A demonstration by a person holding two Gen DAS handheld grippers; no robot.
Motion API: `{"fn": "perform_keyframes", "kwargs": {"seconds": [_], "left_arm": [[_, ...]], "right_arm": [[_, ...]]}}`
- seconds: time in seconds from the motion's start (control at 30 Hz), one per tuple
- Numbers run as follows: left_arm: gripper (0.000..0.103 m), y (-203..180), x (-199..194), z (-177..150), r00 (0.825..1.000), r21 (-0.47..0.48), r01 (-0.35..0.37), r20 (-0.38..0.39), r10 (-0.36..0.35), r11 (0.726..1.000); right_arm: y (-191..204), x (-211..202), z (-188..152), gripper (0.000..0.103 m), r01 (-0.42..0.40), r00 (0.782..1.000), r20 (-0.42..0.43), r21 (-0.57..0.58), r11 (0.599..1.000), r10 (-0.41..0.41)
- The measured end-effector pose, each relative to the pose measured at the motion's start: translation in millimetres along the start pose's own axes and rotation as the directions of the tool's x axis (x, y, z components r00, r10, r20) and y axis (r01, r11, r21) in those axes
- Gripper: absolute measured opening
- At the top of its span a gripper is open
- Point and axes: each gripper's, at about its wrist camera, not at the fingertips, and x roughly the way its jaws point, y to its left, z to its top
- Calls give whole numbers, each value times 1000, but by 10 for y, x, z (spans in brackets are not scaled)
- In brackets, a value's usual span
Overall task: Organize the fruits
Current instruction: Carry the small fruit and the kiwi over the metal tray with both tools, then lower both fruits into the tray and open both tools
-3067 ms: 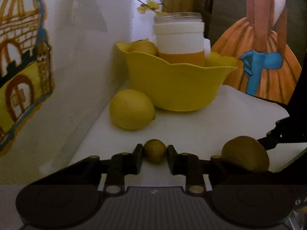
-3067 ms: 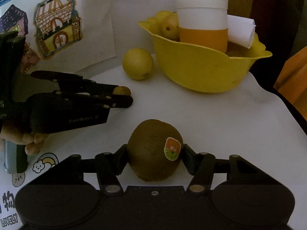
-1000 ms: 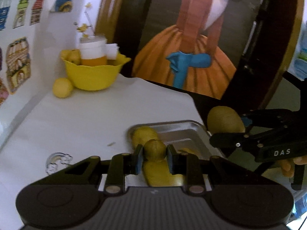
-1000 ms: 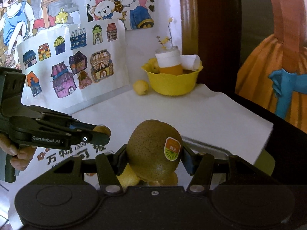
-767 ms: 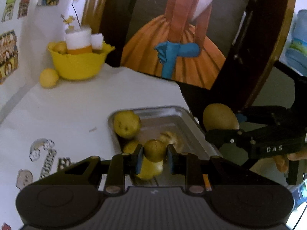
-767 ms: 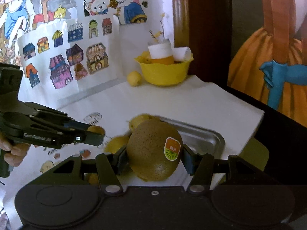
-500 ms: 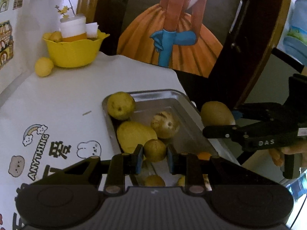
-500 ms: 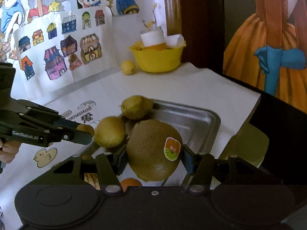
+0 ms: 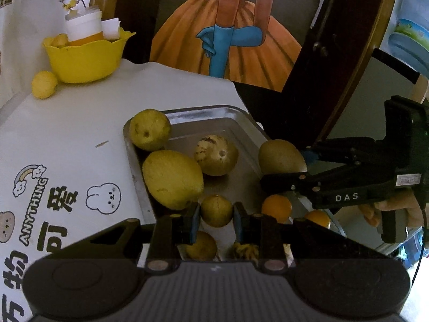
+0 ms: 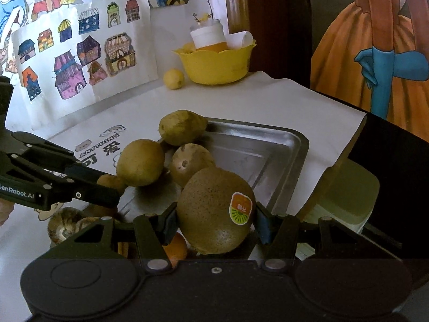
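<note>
Where a second ago the left wrist view looked across the white tablecloth toward the far yellow bowl, it now looks down into the metal tray, which fills the middle of the picture. The left gripper has its jaws clamped on a small round brownish fruit, held over the near part of the tray. Below it lie a large lemon, two blemished yellow-green fruits and, and two small oranges. From the right comes the right gripper, its jaws closed on a kiwi above the tray's right rim; "DAS" is printed on its body. The cloth reads "ANYTHING" beside a rainbow and a rabbit drawing. This view alone shows the oranges side by side and a loose lemon by the bowl with the printed cloth in the foreground.

In the right wrist view the tray has likewise come much closer than a second ago. The right gripper grips the kiwi, whose orange and green sticker faces the camera; its writing is too small to read. The left gripper reaches in from the left, marked "enRobot.AI", the small fruit at its tips. Only this view shows the wall drawings of houses and a dried brown thing left of the tray.
</note>
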Motion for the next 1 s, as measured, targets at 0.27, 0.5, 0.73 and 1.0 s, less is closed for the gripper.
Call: {"fn": "perform_keyframes", "kwargs": {"seconds": [0.27, 0.5, 0.73, 1.0], "left_arm": [[28, 34, 84, -11, 1000, -39, -13, -28, 11, 999], [28, 62, 120, -17, 999, -51, -23, -38, 21, 998], [28, 71, 165, -16, 998, -64, -36, -49, 33, 997], [28, 146, 198, -41, 998, -102, -40, -60, 35, 994]], "right_arm": [[11, 47, -15, 59, 3, 1000, -5, -2, 1000, -3], [18, 73, -21, 59, 1, 1000, -8, -4, 1000, -1], [15, 75, -22, 59, 2, 1000, -6, -3, 1000, -2], [16, 80, -23, 59, 3, 1000, -1, -1, 1000, -3]]}}
